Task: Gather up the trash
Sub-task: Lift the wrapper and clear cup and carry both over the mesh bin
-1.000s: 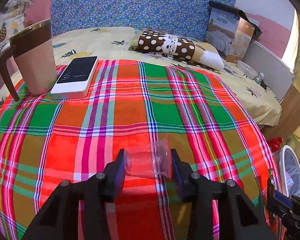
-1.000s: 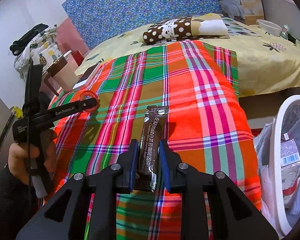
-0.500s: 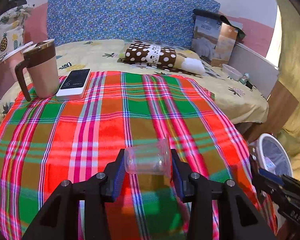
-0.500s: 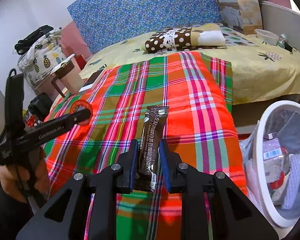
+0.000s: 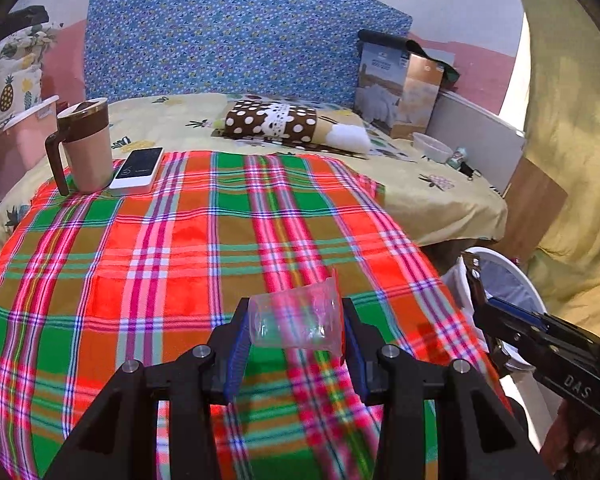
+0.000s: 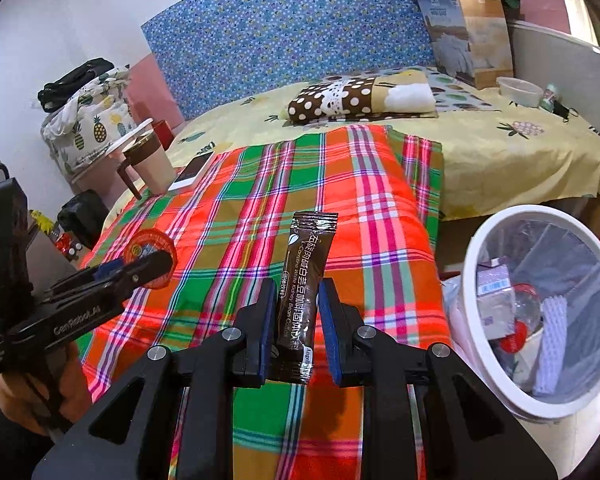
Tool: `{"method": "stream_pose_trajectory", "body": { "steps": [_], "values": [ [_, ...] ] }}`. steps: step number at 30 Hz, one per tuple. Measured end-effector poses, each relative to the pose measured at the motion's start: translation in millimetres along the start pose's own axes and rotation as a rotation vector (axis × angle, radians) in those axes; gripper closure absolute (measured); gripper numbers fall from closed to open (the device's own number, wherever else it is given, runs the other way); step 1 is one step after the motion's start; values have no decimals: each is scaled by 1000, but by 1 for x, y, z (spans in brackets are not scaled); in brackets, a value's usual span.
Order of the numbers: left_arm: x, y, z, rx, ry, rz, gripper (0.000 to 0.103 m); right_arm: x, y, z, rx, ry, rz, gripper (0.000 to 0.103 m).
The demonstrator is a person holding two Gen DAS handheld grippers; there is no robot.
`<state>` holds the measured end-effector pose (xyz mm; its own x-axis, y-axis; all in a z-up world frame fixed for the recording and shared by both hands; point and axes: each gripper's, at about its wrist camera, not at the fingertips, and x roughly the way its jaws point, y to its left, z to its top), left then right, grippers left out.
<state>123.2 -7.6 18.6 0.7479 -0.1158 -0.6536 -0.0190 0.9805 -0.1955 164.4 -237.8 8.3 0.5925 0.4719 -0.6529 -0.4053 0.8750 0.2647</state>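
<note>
My left gripper [image 5: 294, 308] is shut on a clear plastic cup [image 5: 296, 318] lying sideways between its pads, a red foil lid hanging at its right end. It hangs above the plaid cloth [image 5: 180, 260]. My right gripper [image 6: 297, 286] is shut on a brown coffee sachet [image 6: 306, 256] that stands upright between the pads. The white-rimmed trash bin [image 6: 466, 280] with a clear liner stands low at the right, several scraps inside. In the right wrist view the left gripper [image 6: 156, 264] shows at the left with the red lid [image 6: 152, 245]. The bin's rim [image 5: 496, 252] also appears in the left wrist view.
A brown-and-cream mug [image 5: 88, 148] and a white phone [image 5: 138, 168] sit at the cloth's far left corner. On the yellow bedsheet behind lie a polka-dot pillow [image 5: 272, 122], a box [image 5: 400, 88] and a small bowl [image 5: 432, 146]. The bed's right edge drops to the bin.
Both grippers have risen and shifted right along the bed with their loads. The bin now shows larger in both views, and the mug and phone have receded.
</note>
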Motion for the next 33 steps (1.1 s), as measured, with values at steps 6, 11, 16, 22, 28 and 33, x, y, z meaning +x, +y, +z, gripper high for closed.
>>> {"method": "stream_pose_trajectory", "body": {
  "steps": [6,11,16,22,28,33],
  "values": [
    [-8,-17,-7,17,1,-30,61,-9,-4,-2,4,-18,-19,79],
    [-11,-30,-8,31,-1,-50,61,-15,-8,-4,9,-32,-29,79],
    [-11,-43,-8,47,-4,-66,61,-17,-13,-4,17,-40,-39,79],
    [-7,-60,-7,67,0,-89,61,-25,-25,-7,33,-53,-56,79],
    [2,-83,-5,101,9,-124,61,-35,-43,-9,64,-69,-87,79],
    [11,-108,-4,140,21,-160,61,-45,-63,-11,99,-81,-124,79]
  ]
}}
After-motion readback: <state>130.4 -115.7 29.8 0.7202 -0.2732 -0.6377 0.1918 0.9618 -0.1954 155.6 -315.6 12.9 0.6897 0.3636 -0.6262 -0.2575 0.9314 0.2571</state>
